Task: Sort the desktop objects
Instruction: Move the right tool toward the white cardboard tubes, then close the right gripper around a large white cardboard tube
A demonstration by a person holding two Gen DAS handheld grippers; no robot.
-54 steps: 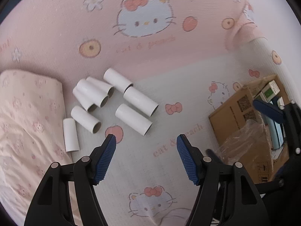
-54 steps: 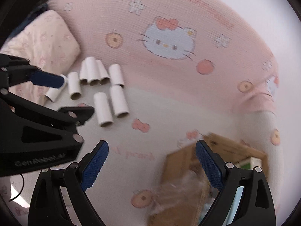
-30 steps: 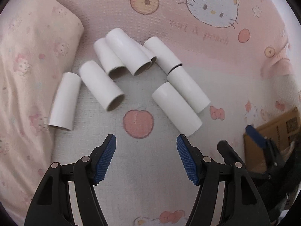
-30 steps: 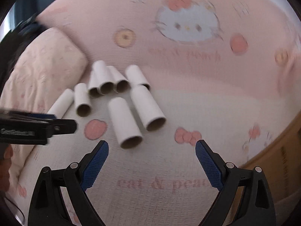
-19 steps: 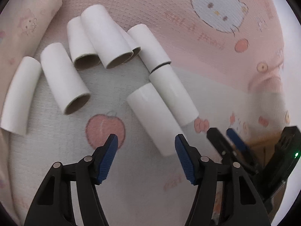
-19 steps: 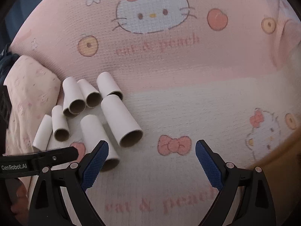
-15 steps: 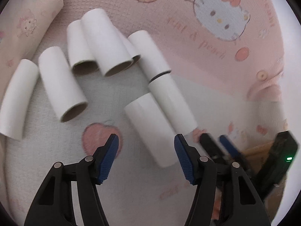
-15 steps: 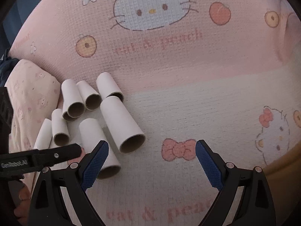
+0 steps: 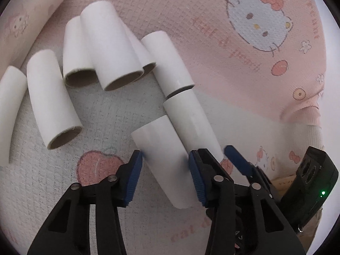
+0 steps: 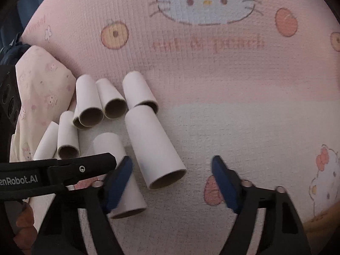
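Observation:
Several white cardboard tubes lie in a loose heap on a pink and white Hello Kitty blanket (image 9: 244,68). My left gripper (image 9: 164,170) has its blue pads on both sides of the nearest tube (image 9: 165,159), closed against it. That tube also shows in the right wrist view (image 10: 119,170). My right gripper (image 10: 172,182) is open, and a longer tube (image 10: 153,148) lies just ahead of it, its open end between the fingers. The left gripper's arm (image 10: 53,174) crosses the lower left of the right wrist view.
A pale pink printed pillow (image 10: 40,97) lies left of the tubes. The right gripper's body (image 9: 306,191) sits at the lower right of the left wrist view. A brown cardboard edge (image 10: 323,218) shows at the far right.
My left gripper has moved forward and closed its jaws onto the nearest tube. My right gripper has moved in toward the tube pile and narrowed somewhat.

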